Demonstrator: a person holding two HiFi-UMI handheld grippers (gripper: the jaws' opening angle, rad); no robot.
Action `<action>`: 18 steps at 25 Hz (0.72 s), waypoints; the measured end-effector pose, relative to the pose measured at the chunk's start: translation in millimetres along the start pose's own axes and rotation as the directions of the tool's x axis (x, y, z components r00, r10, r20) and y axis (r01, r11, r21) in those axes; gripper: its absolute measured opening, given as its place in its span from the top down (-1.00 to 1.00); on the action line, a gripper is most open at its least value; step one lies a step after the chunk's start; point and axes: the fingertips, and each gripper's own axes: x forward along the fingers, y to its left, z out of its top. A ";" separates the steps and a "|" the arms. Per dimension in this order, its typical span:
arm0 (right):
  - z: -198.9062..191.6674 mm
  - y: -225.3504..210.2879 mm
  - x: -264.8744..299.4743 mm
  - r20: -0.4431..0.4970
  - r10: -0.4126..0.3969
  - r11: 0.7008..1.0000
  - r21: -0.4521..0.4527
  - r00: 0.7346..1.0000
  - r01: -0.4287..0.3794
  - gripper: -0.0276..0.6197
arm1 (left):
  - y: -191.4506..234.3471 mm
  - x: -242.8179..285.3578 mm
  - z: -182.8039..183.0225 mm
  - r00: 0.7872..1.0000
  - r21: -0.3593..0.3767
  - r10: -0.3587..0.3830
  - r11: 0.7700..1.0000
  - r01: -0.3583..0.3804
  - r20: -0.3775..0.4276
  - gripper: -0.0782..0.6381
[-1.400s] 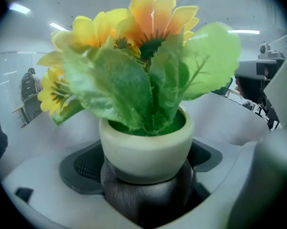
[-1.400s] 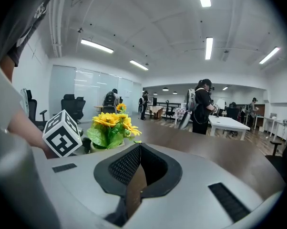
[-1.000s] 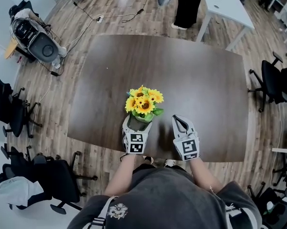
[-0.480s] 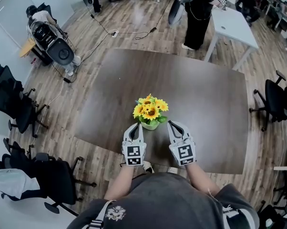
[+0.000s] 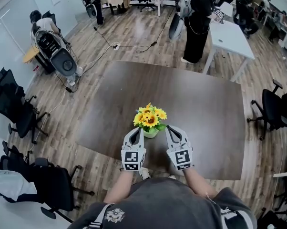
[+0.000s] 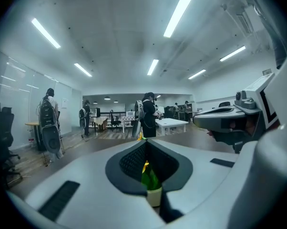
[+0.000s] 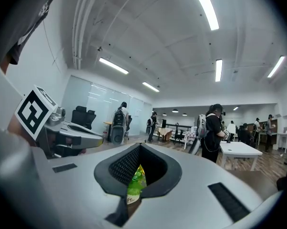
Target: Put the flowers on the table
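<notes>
Flowers (image 5: 149, 118) stand upright on the tabletop (image 5: 205, 109), flanked by my left tongs (image 5: 139, 130) and right tongs (image 5: 168, 128), both clenched on nothing, left apparently nearer.

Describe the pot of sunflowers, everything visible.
Yellow sunflowers with dark centres and green leaves stand upright in a small pale green pot, toward the near edge of the dark brown table. The left gripper and right gripper, each with jaws together, flank the pot closely; contact cannot be told. Each gripper view shows a sliver of green and pale pot through its jaw gap.
</notes>
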 end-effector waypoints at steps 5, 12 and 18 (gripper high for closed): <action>6.7 1.8 -3.5 0.005 -0.007 1.000 -0.019 1.000 0.007 0.84 | 5.2 -0.3 2.3 1.000 -0.025 0.018 1.000 -0.018 0.001 0.76; 10.8 4.5 -2.0 0.009 -0.017 0.999 -0.027 1.000 0.018 0.84 | 6.4 6.0 11.7 1.000 -0.011 0.004 1.000 -0.004 0.018 0.76; 11.9 0.7 -4.6 0.010 -0.026 0.999 -0.033 1.000 0.027 0.84 | 4.2 6.3 16.1 1.000 0.019 -0.009 1.000 0.008 0.020 0.76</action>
